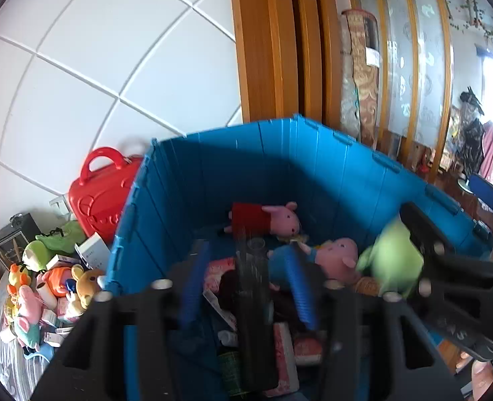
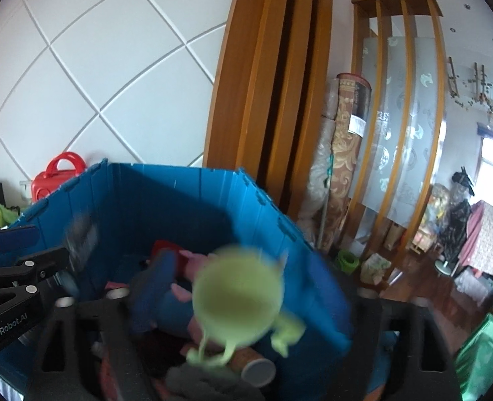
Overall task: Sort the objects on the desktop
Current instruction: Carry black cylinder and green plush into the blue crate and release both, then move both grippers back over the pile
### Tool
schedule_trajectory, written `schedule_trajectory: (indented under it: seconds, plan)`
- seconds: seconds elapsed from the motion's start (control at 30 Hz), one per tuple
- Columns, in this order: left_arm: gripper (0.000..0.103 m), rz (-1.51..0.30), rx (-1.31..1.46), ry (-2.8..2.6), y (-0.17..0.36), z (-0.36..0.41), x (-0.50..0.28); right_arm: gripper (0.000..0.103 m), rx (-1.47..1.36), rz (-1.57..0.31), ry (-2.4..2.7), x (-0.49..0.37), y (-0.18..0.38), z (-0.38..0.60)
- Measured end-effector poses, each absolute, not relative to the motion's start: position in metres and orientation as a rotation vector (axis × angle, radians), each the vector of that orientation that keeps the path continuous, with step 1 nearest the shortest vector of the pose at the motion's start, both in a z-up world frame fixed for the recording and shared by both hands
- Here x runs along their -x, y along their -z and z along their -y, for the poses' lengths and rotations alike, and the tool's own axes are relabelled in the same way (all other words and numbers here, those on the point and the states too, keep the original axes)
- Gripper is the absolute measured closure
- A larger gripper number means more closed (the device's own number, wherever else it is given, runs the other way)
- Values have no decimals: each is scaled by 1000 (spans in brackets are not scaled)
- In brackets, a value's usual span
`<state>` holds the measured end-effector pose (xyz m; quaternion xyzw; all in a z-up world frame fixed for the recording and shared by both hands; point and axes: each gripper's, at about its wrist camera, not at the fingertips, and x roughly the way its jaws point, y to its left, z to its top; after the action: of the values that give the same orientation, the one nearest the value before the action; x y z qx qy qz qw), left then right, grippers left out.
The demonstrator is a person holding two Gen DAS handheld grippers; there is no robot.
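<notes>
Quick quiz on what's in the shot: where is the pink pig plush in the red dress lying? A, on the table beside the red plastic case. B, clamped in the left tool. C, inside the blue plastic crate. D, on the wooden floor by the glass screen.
C: the pink pig plush in the red dress lies inside the blue plastic crate, near its far wall, untouched by either tool.

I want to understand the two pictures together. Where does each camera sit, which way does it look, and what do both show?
Left wrist: on the left gripper, looking down into the blue plastic crate; its blue-padded fingers and the right gripper show.
Right wrist: on the right gripper, facing the same crate; the left gripper shows.
Shared: crate, blurred green plush toy, pink pig plush toys, red plastic case.
</notes>
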<state>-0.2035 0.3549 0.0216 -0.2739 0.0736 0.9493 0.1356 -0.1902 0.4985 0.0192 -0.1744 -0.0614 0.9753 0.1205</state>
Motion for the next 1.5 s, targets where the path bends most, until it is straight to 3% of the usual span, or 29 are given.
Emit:
schedule_trajectory:
  seconds: [0.03, 0.1, 0.4, 0.87, 1.5]
  plan:
    - [33, -208, 775, -2757, -24, -353, 201, 0, 485, 179, -2852, 187, -21, -498]
    - [26, -201, 737, -2781, -28, -348, 197, 0, 447, 188, -2862, 182, -25, -497]
    - [17, -128, 636, -2883, -38, -309, 173, 0, 352, 169, -2894, 162, -31, -488]
    - [16, -27, 588, -3155, -31, -199, 144, 0, 181, 66, -3164, 146, -39, -418]
    - [16, 194, 852, -3349, 19, 49, 138, 0, 198, 279, -3422, 149, -36, -201]
